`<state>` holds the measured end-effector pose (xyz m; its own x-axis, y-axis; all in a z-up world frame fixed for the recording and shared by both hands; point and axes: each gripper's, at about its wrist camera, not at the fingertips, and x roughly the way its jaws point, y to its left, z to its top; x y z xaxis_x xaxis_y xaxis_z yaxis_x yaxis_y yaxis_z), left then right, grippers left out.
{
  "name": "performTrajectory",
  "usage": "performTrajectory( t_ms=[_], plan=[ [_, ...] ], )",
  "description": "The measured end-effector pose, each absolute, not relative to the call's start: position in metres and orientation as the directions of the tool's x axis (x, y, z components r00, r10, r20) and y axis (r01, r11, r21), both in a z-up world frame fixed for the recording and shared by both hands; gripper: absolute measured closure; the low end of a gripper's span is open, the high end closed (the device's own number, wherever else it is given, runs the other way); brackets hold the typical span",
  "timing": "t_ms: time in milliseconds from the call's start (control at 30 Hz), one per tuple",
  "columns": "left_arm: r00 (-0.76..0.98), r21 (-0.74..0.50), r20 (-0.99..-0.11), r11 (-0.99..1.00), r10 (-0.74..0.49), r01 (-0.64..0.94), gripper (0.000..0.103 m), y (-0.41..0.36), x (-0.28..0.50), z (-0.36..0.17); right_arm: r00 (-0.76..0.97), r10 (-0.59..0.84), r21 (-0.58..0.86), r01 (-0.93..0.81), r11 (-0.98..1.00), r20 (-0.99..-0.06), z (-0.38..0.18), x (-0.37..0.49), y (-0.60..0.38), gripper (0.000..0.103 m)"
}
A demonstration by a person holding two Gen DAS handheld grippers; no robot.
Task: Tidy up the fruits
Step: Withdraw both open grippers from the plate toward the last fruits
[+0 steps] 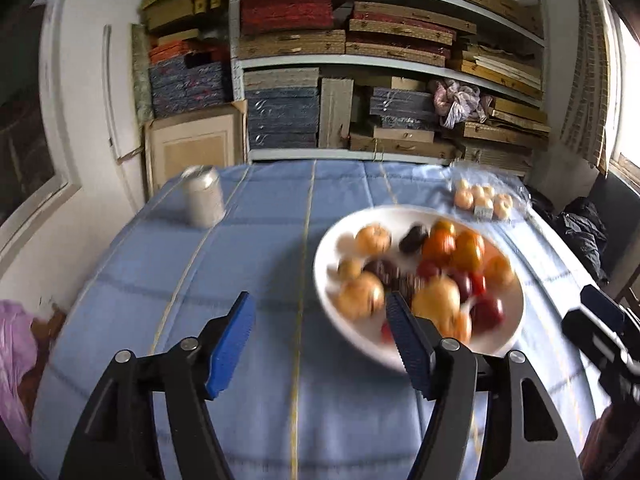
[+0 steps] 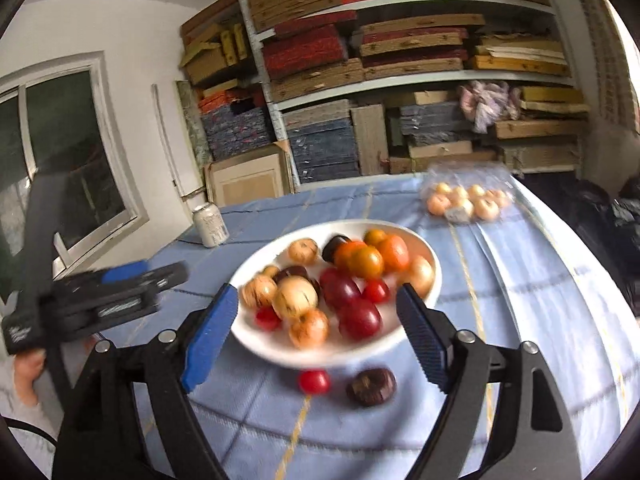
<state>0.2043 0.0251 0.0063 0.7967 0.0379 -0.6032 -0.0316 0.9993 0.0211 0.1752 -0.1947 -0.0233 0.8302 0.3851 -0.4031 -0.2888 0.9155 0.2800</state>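
A white bowl (image 2: 434,276) holds several orange, yellow, red and dark fruits; it also shows in the left wrist view (image 1: 332,240). A small red tomato (image 2: 314,381) and a dark fruit (image 2: 371,386) lie on the blue cloth in front of the bowl. My right gripper (image 2: 318,338) is open and empty, its jaws spread above the bowl's near rim and the two loose fruits. My left gripper (image 1: 322,344) is open and empty over the cloth, left of the bowl; it shows at the left in the right wrist view (image 2: 120,292).
A clear bag of pale yellow fruits (image 2: 466,202) lies at the table's far right. A silver can (image 1: 204,200) stands at the far left. The table has a blue checked cloth (image 1: 240,260). Shelves of stacked boxes (image 1: 360,60) fill the back wall. A pink bag (image 1: 14,360) sits left.
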Motion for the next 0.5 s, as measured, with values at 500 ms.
performTrajectory(
  t_ms=[500],
  plan=[
    [0.790, 0.038, -0.609, 0.998, 0.070, -0.059, 0.022, 0.027, 0.162, -0.027, 0.838, 0.267, 0.234, -0.172, 0.957, -0.476, -0.057, 0.147, -0.209, 0.011]
  ],
)
